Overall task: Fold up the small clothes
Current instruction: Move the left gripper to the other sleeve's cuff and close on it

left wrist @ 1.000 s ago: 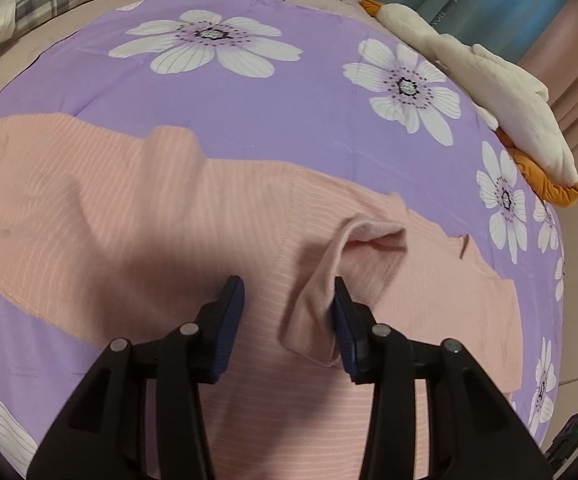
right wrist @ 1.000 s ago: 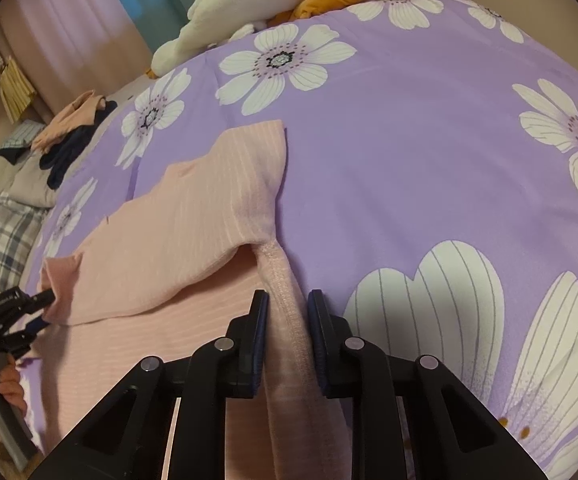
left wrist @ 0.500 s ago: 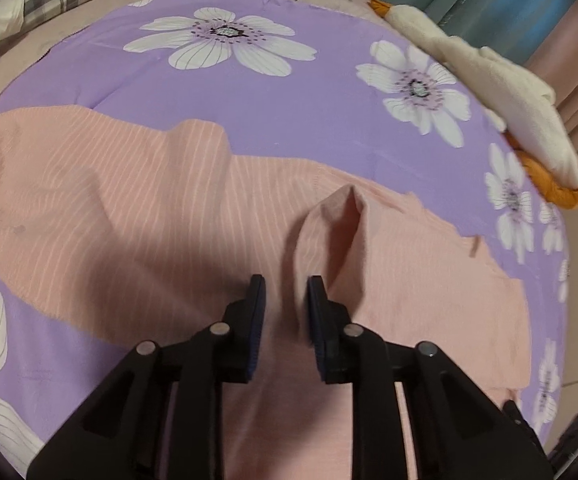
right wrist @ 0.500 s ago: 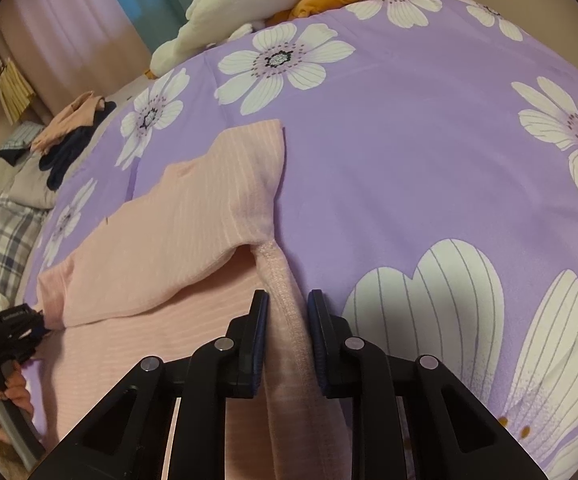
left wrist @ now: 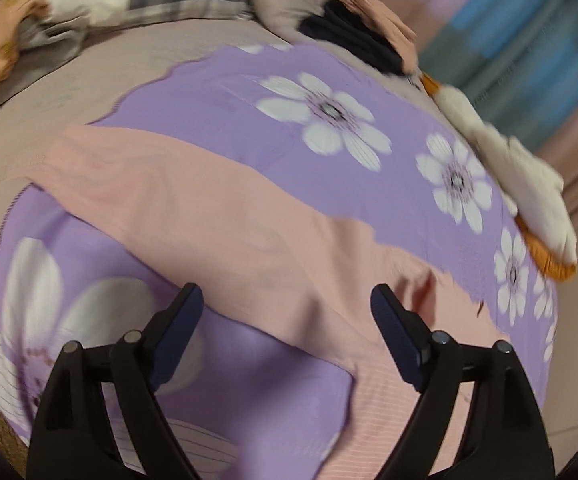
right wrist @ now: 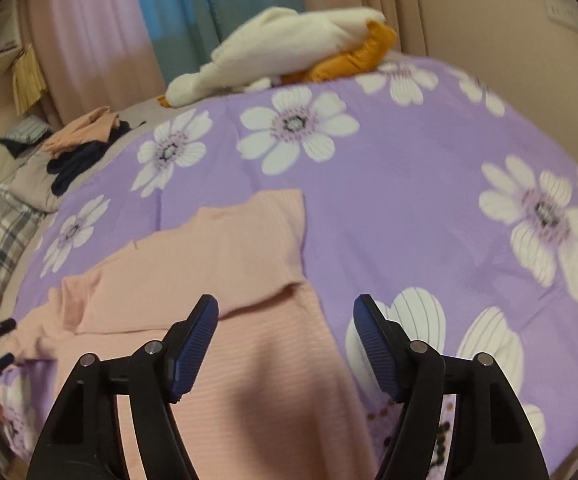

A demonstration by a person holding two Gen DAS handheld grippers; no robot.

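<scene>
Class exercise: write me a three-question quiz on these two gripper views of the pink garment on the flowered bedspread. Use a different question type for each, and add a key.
1. True or false: the left gripper has its jaws shut on the pink garment.
2. Multiple choice: in the right wrist view, the sleeve lies A) folded across the garment's body, B) hanging off the bed, C) under the white plush.
3. Fill in: the right gripper has its jaws ____, with nothing between them.

Key: 1 false, the jaws stand wide apart above the cloth; 2 A; 3 open.
</scene>
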